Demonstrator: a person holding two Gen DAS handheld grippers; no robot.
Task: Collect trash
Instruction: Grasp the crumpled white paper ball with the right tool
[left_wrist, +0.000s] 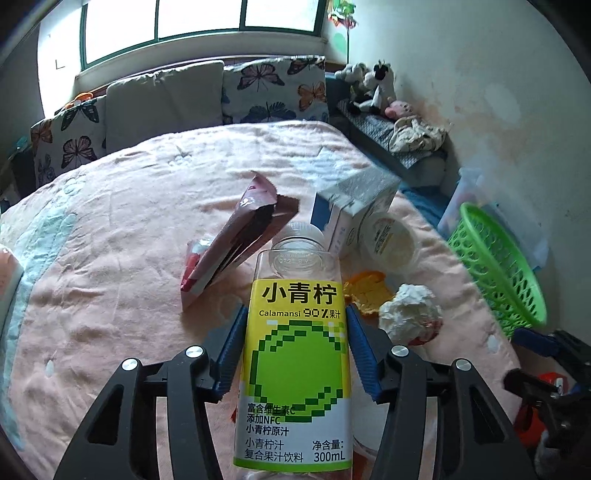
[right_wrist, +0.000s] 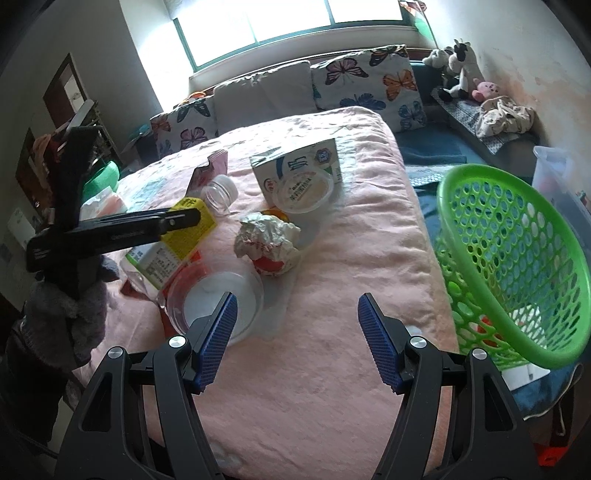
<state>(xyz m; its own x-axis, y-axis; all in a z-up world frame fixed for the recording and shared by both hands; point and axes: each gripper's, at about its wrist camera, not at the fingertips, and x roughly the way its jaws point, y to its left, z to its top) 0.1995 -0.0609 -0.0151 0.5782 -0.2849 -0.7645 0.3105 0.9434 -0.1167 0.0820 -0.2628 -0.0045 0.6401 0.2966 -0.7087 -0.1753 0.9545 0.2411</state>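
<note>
My left gripper is shut on a clear juice bottle with a yellow-green label; its blue pads press both sides of the label. The bottle lies neck-forward over the pink bedspread, and the right wrist view shows it under the left gripper's black finger. My right gripper is open above the bedspread with nothing between its pads. A crumpled paper ball, a clear plastic bowl, a lidded cup, a milk carton and a pink snack bag lie on the bed.
A green mesh basket stands tilted off the bed's right edge, with a few items inside. Orange peel lies beside the paper ball. Butterfly pillows line the headboard, and stuffed toys sit on a bench by the wall.
</note>
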